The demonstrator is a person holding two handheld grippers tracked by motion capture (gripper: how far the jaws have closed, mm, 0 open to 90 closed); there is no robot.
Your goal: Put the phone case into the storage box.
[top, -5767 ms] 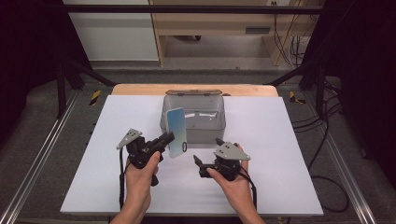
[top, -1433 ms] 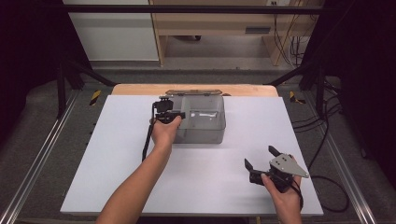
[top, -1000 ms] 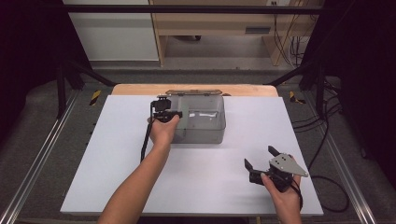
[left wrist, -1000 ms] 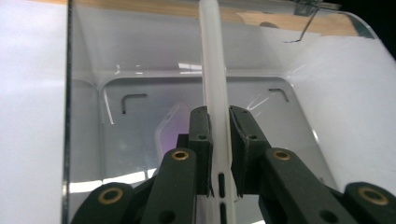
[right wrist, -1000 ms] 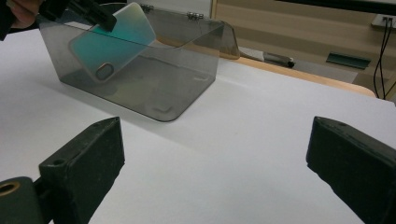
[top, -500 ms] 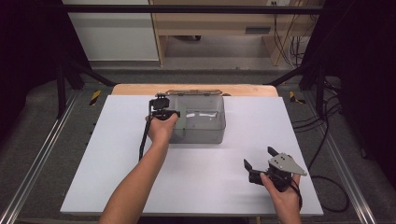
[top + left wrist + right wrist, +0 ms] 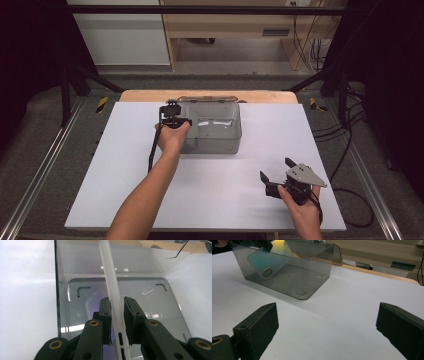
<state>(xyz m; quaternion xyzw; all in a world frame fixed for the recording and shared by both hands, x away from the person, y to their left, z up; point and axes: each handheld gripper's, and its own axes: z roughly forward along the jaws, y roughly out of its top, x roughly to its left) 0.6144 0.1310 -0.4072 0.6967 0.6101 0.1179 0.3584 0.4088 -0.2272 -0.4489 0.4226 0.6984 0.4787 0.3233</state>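
the right gripper (image 7: 274,176), black with a grey three-cornered plate on top, rests near the front right of the white table (image 7: 100,190), held in the person's right hand; its jaws stand spread wide with nothing but bare tabletop between them, as the right gripper view also shows. farther in, the left forearm reaches up the middle of the table to the left gripper (image 7: 172,120), which hangs over the left end of the clear smoky plastic box (image 7: 220,142). in the left gripper view its jaws are drawn close on either side of the edge of a thin translucent phone case (image 7: 113,296) standing on edge inside the box; the left pad touches it, the right sits just beside. beyond the box lies the table's wooden edge (image 7: 260,96)
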